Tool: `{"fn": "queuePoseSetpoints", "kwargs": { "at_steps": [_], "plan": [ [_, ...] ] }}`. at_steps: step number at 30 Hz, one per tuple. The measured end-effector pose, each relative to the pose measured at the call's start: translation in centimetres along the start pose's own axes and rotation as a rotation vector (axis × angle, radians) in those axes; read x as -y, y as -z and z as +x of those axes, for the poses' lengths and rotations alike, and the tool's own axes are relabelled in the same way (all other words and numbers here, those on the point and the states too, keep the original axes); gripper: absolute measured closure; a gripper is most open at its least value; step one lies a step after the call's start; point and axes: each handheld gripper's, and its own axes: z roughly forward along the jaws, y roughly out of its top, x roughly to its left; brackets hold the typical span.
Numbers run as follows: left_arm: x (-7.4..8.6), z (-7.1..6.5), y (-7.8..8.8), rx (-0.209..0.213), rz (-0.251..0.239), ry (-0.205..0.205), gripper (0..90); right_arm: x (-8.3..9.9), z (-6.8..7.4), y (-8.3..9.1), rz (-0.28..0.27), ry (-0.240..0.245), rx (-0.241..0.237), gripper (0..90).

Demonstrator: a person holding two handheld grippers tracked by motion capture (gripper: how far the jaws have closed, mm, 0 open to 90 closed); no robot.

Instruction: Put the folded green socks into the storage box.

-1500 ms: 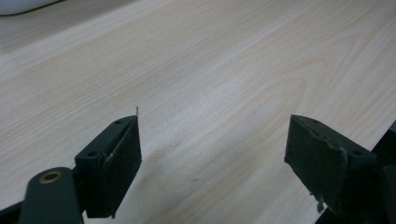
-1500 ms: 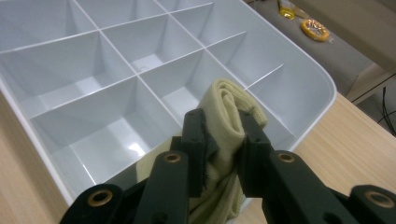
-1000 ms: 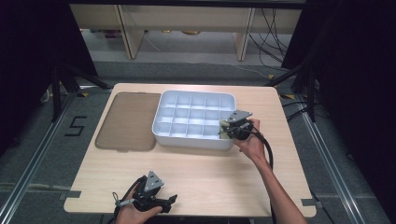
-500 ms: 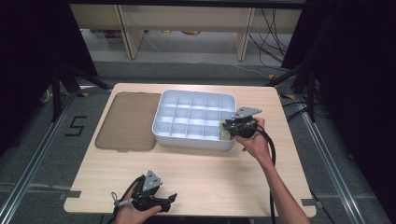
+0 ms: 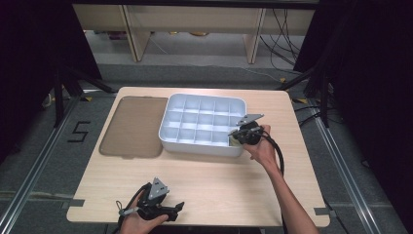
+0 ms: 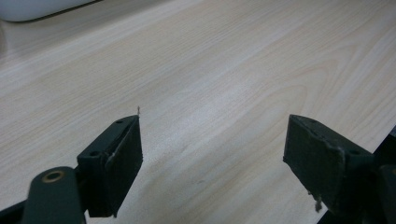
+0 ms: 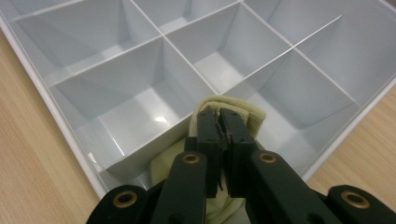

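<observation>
Nearest you, your left tool (image 5: 171, 210) rests at the near edge of the surface (image 5: 214, 180), left of centre, its jaws spread wide with nothing but bare wood between them. It sits close to that edge, so a careless nudge could push it off.

Farther out, your right tool (image 7: 219, 122) has just been closing, and its jaws now stand pressed together on a fold of pale cloth (image 7: 236, 108). The cloth sits in the tray (image 5: 202, 147), in the compartment at the tray's near right corner, bunched against a divider.

The pinch looks thin, only a fold at the tips. In my judgement, a quick lift could let the cloth slip out, or the rest could snag on the divider and drag the light tray along. Lifting at an angle may knock the tool against the tray's wall.

There is open room on the surface to the right of the tray and in front of it. To the tray's left lies a brown lid (image 5: 131, 126), just beside it, so little clearance there. Beyond the tray, the far edge is near.
</observation>
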Motion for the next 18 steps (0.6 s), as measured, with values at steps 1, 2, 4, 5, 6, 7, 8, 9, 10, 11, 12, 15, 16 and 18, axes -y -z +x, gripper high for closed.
{"fn": "queuePoseSetpoints", "kwargs": {
  "at_steps": [1,2,4,5,6,7,8,9,10,11,12,15,16,18],
  "plan": [
    [0.0,0.0,0.0,-0.001,0.000,-0.001,18.8,-0.1,0.1,-0.1,0.021,-0.004,-0.005,87.5],
    [0.0,0.0,0.0,-0.001,0.001,-0.001,18.8,-0.1,0.2,-0.3,0.025,-0.006,0.000,87.6],
    [0.0,0.1,0.1,-0.004,0.005,-0.012,18.8,-0.1,0.4,-0.6,0.043,0.004,0.002,87.6],
    [-0.1,0.2,0.2,-0.004,0.020,-0.028,18.8,-0.2,0.5,-0.6,0.057,-0.002,-0.003,87.6],
    [-0.1,0.2,0.2,-0.003,0.023,-0.032,18.8,-0.3,0.4,-0.5,0.075,0.012,-0.008,87.7],
    [-0.1,0.2,0.2,-0.003,0.023,-0.032,18.8,-0.2,0.4,-0.6,0.074,0.004,-0.015,87.7],
    [-0.1,0.2,0.2,-0.003,0.023,-0.030,18.8,-0.2,0.4,-0.7,0.076,-0.003,-0.012,87.8],
    [-0.1,0.2,0.3,0.000,0.025,-0.030,18.8,-0.1,0.4,-0.8,0.066,-0.006,-0.009,87.8],
    [-0.1,0.2,0.3,0.000,0.022,-0.026,18.8,-0.1,0.3,-0.8,0.084,-0.004,-0.016,87.8],
    [-0.1,0.2,0.3,0.000,0.022,-0.026,18.8,-0.1,0.3,-0.9,0.073,-0.014,-0.014,87.8],
    [-0.1,0.2,0.3,-0.004,0.023,-0.026,18.8,-0.1,0.1,-0.9,0.085,-0.018,-0.032,87.8],
    [0.0,-0.1,0.0,0.000,-0.016,0.023,18.9,0.2,-0.1,-1.1,0.072,-0.040,-0.040,88.0],
    [0.0,-0.3,-0.2,-0.001,-0.038,0.056,18.8,0.2,-0.1,-1.1,0.073,-0.057,-0.054,88.0],
    [0.0,-0.2,-0.2,0.001,-0.038,0.056,18.9,0.3,-0.2,-1.1,0.069,-0.054,-0.054,87.9]
  ]
}}
